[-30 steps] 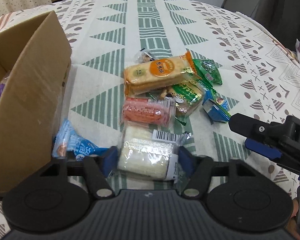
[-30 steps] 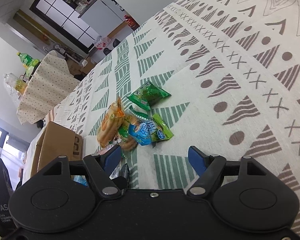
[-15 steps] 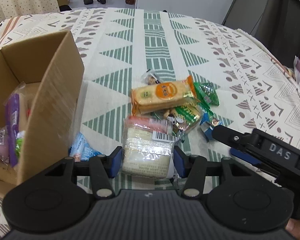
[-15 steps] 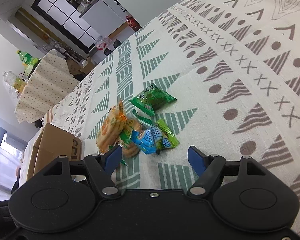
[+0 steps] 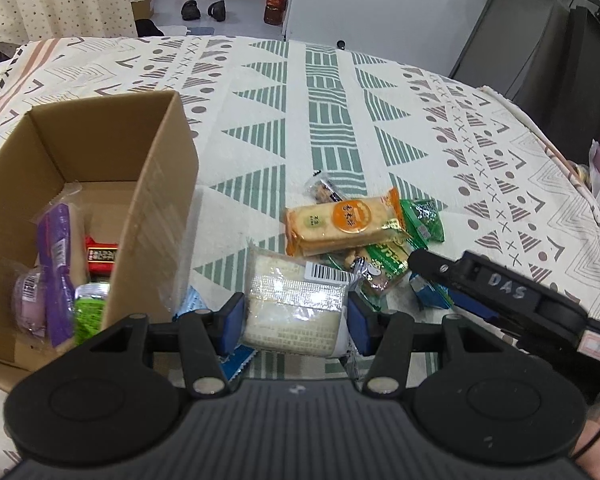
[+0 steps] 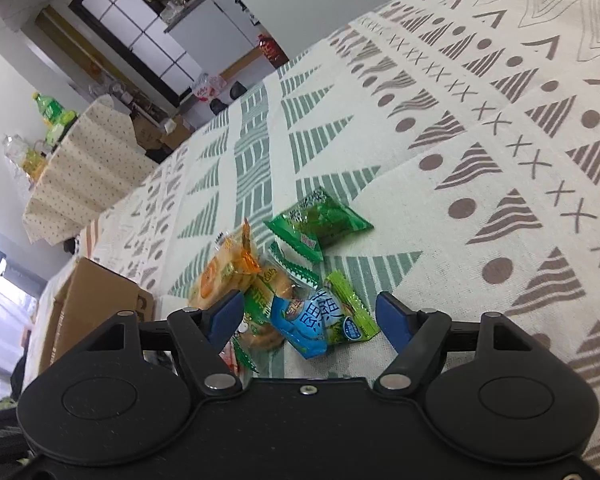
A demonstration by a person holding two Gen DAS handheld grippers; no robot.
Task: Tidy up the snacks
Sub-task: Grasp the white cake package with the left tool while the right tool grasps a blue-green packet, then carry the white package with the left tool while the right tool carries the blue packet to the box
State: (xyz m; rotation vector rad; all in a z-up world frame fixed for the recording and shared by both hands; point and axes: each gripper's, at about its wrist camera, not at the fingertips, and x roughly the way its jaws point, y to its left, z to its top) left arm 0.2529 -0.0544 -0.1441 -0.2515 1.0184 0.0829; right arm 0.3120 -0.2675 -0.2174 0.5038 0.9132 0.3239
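The left gripper clamps one pale, clear-wrapped, barcoded cracker pack beside one open cardboard box; the right gripper gapes over five snack packets mid-bench.

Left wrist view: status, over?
Left gripper shut on white snack pack. Right gripper open over blue packet. Cardboard box close left, open, nothing blocking.
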